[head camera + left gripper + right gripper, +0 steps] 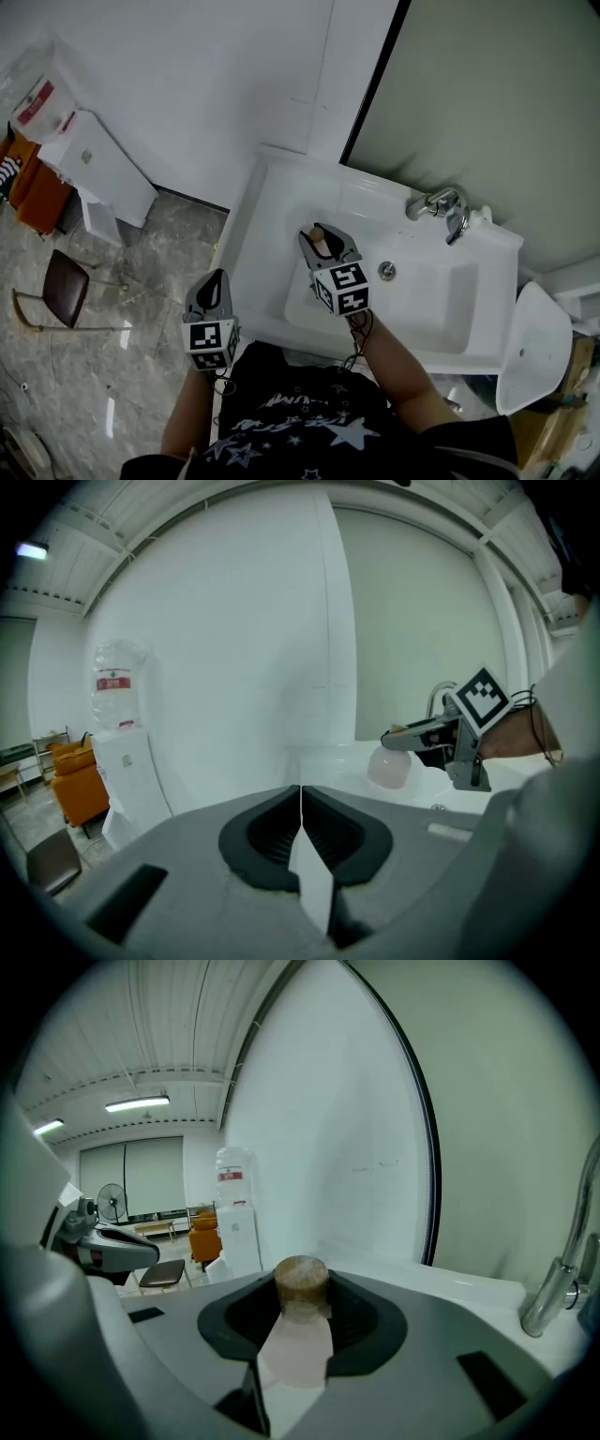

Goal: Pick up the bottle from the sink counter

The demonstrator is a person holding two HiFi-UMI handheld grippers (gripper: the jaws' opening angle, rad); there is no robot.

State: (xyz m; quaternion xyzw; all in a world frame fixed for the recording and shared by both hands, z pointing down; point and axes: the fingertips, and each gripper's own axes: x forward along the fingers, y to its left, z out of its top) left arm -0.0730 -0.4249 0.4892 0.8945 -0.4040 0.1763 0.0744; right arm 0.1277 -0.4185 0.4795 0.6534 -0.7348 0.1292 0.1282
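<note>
The pale pink bottle with a wooden cap is clamped between the jaws of my right hand-held gripper, over the left part of the white sink tabletop. My left hand-held gripper hangs beside the tabletop's front left corner, jaws pressed together, empty.

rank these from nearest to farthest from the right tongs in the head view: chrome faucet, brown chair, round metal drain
1. Round metal drain, just to the right of the right tongs.
2. Chrome faucet, farther right and toward the back.
3. Brown chair, far off to the left.
</note>
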